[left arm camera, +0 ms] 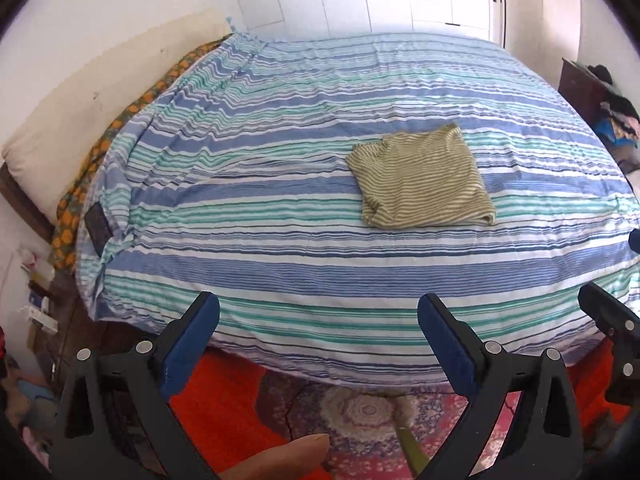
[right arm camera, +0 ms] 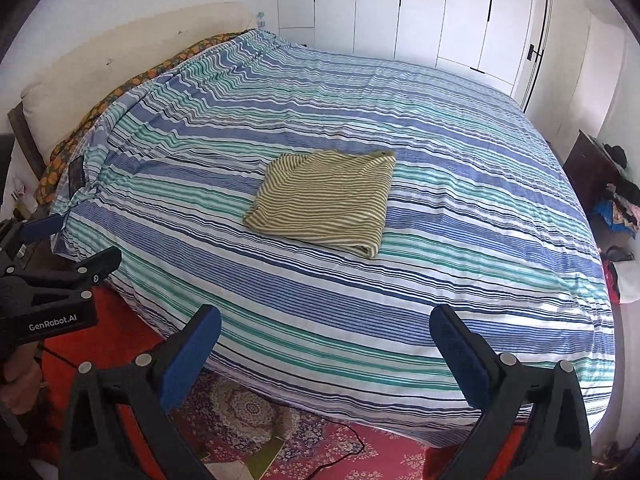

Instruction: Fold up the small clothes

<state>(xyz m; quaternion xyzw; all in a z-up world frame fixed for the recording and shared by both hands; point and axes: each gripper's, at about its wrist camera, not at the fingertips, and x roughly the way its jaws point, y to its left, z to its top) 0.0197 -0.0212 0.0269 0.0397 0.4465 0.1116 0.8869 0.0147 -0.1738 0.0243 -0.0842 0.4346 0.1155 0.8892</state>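
- Shirt (left arm camera: 420,178): olive-and-white striped, lying folded into a rough square on the striped bedspread (left arm camera: 280,208), around the middle of the bed, a bit right of centre in the left view. Nothing touches it.
- Left gripper (left arm camera: 318,332): jaws spread wide, nothing between them, out over the near edge of the bed, well apart from the shirt.
- Right gripper (right arm camera: 324,344): same, wide open and empty, also at the near edge. Each gripper shows at the side of the other's view, so they sit side by side.
- My read: folding on this piece looks done; the step in hand is backing off or a final check.
- Fold quality: edges look fairly square. The near right corner (right arm camera: 366,248) shows stacked layers bunching a little; the far left corner (left arm camera: 360,152) is slightly rounded. Good enough, I'd say.
- If tidying: come in from the near side, pads low and flat, press the bunched corner rather than pinch it. Pinching the top layer alone would peel the fold open.
- Keep the jaws clear of the bedspread; it is loose and wrinkled, easy to snag and drag the shirt along.
- If moving it: take both near corners at once, all layers, and lift evenly so it does not sag open.
- Pile of clothes (right arm camera: 618,208) at the far right, beside the bed; cannot tell what is in it. Possibly the next piece.
- Red patterned rug (right arm camera: 280,420) under the grippers, a cable across it; mind it when stepping.
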